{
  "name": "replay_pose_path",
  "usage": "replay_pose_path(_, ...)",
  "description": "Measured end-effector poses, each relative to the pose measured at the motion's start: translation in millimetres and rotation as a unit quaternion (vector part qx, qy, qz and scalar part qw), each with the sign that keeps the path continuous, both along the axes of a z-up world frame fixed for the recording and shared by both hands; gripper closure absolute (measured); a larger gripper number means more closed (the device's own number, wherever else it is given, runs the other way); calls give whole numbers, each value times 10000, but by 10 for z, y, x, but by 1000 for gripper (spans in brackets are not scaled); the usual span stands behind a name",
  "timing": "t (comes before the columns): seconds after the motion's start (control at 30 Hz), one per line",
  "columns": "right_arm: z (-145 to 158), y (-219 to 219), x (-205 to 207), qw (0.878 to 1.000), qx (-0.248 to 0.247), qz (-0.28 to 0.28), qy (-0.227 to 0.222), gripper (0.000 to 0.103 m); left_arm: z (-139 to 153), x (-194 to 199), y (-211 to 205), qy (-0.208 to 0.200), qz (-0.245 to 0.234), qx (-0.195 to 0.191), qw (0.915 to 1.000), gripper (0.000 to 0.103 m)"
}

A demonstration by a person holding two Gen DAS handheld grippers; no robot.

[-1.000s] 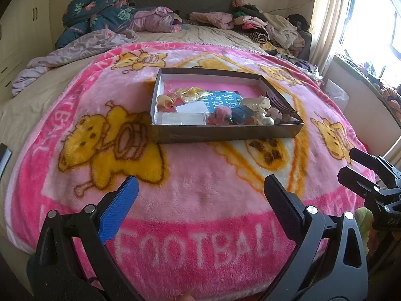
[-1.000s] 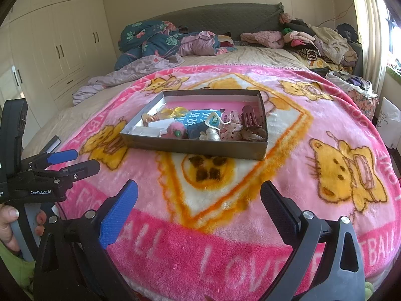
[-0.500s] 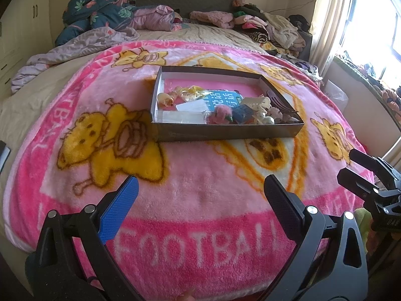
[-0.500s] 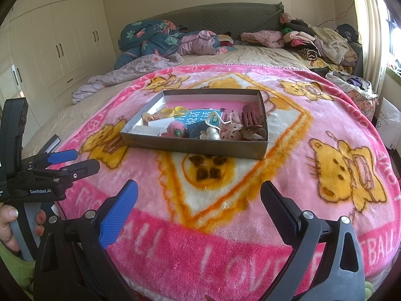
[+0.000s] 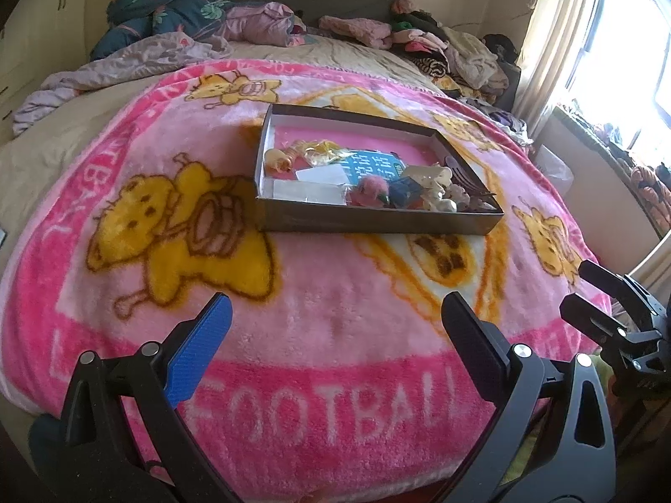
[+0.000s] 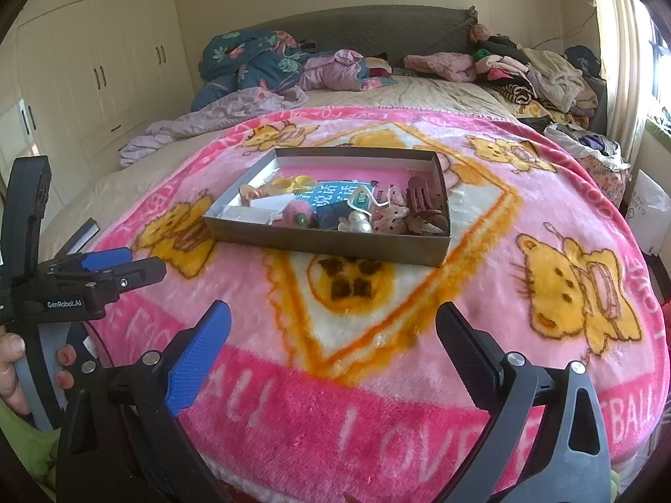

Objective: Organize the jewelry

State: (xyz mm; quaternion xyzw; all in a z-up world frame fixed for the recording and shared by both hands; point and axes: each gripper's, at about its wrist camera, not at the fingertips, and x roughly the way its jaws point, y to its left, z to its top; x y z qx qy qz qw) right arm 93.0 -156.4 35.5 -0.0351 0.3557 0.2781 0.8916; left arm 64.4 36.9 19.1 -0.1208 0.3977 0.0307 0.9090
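Note:
A shallow grey cardboard box (image 5: 377, 222) (image 6: 327, 247) lies in the middle of a pink cartoon blanket on a bed. It holds mixed jewelry and hair pieces: a pink pompom (image 6: 300, 213), a blue card (image 6: 335, 199), pearl beads (image 6: 356, 222), a brown hair claw (image 6: 423, 197), yellow pieces (image 5: 323, 151). My left gripper (image 5: 335, 318) hovers open over the blanket's near edge, well short of the box, nothing between its fingers. My right gripper (image 6: 333, 322) is likewise open, with nothing between its fingers, near the front edge.
Piles of clothes (image 6: 528, 71) and a rumpled quilt (image 6: 251, 63) crowd the head of the bed. Wardrobes (image 6: 96, 75) stand at the left wall, a window (image 5: 629, 42) at the right. A hand (image 6: 12, 360) holds the left gripper's handle. Bare blanket (image 6: 419, 314) lies between grippers and box.
The left wrist view has crept slightly forward and down toward the blanket. The right gripper is almost still. Both stay open.

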Motion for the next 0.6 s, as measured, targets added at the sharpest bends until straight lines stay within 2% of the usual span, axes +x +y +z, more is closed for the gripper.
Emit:
replay_pose_path(0.17, 1, 0, -2, 10000, -4, -7, 0, 5, -20, 20, 52, 133, 208, 31, 9997, 10)
replay_pose_path(0.33, -23, -50, 63, 9999, -21, -142, -15, 5, -19, 60, 155, 83, 316, 62, 9994, 9)
replay_pose_path(0.5, -130, -477, 494, 9960, 112, -877, 100, 5, -122, 282, 710, 228, 1035, 177, 9942, 9)
replay_pose_path(0.6, -289, -1018, 1026, 9838, -60, -1777, 206, 5, -222, 450, 1221, 362, 1640, 360, 9851, 9)
